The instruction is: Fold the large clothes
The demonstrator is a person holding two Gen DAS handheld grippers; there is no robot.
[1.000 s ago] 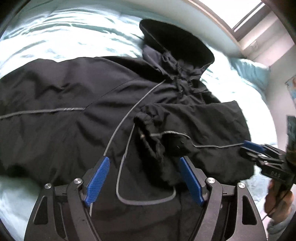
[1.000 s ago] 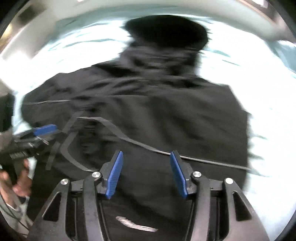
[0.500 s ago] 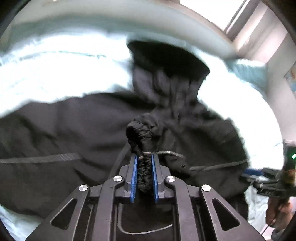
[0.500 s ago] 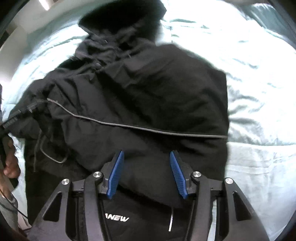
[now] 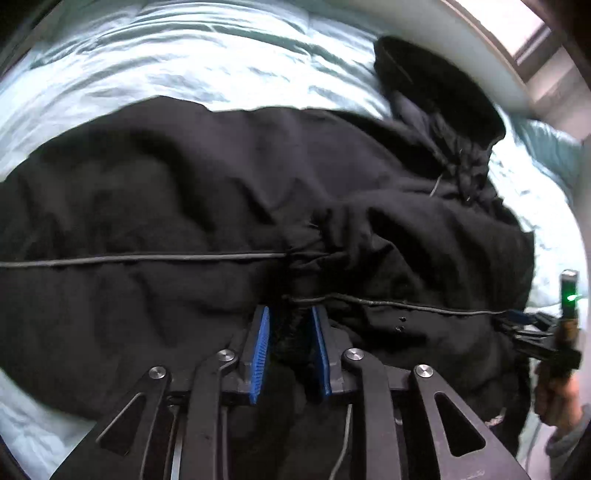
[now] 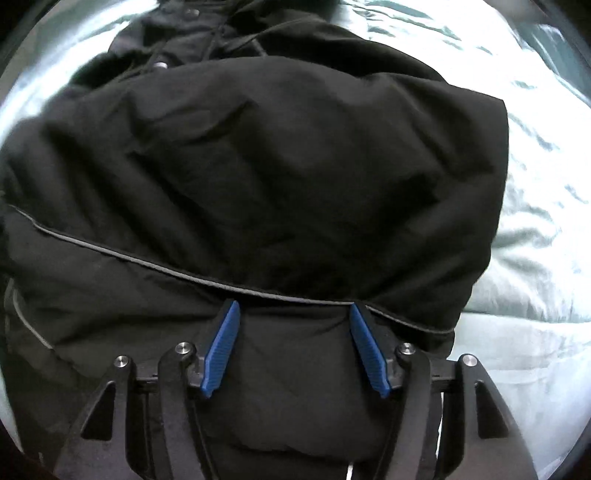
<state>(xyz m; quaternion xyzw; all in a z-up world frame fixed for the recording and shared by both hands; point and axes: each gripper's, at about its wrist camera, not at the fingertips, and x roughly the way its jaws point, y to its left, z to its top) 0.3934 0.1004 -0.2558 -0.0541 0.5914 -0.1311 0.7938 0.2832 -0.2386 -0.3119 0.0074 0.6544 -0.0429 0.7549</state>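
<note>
A large black hooded jacket (image 5: pixel 155 199) lies spread on a pale bed. Its hood (image 5: pixel 439 85) points to the far right in the left wrist view. My left gripper (image 5: pixel 290 321) is shut on the gathered sleeve cuff (image 5: pixel 295 295) of the jacket, low over its body. In the right wrist view the jacket (image 6: pixel 295 155) fills the frame, with a grey piping line across it. My right gripper (image 6: pixel 293 317) is open, its blue pads on either side of the fabric at the folded sleeve's edge. It also shows at the right edge of the left wrist view (image 5: pixel 517 321).
Pale blue-green bed sheet (image 5: pixel 184 59) surrounds the jacket, and it also shows in the right wrist view (image 6: pixel 535 258). A window (image 5: pixel 517 22) and a wall sit beyond the bed's far right. A hand (image 5: pixel 557 398) holds the right gripper's handle.
My left gripper shut on the sleeve cuff and carried it to the left over the jacket body. My right gripper dropped lower onto the jacket and stayed open.
</note>
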